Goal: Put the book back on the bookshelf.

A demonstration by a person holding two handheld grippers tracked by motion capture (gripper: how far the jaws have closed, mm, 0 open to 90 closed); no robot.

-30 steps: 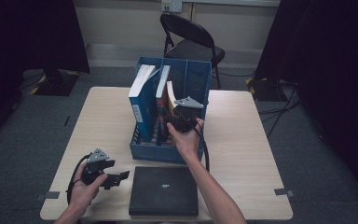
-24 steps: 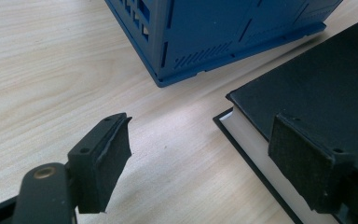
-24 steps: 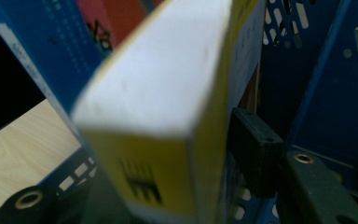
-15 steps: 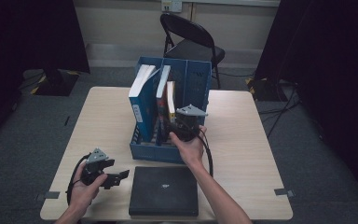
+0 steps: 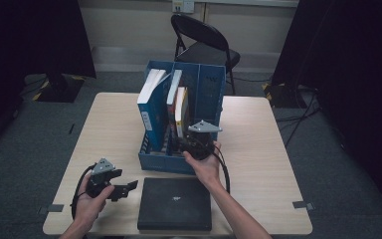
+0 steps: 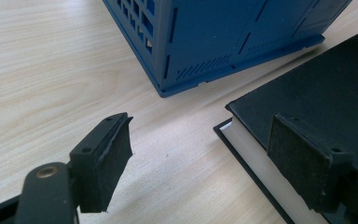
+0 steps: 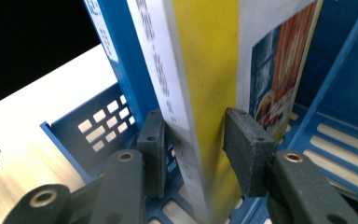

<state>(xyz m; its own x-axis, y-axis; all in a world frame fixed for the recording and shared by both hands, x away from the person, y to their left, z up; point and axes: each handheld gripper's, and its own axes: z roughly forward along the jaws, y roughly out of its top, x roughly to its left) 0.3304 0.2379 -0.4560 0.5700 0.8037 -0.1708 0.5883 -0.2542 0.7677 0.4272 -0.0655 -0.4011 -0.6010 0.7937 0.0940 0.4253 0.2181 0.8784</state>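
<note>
Gripping the yellow book (image 7: 205, 93) between my right tongs (image 7: 200, 149), which have just been closing on it inside the blue rack (image 5: 204, 94). Next I am lifting straight up. Left tongs (image 6: 205, 158) are waiting wide beside the black book (image 6: 317, 93).

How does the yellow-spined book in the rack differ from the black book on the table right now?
The yellow-spined book stands upright inside the blue file rack; the black book lies flat on the table in front of it. The right gripper has its jaws around the yellow one; the left gripper, open, straddles the black one's corner. Both are closed.
</note>
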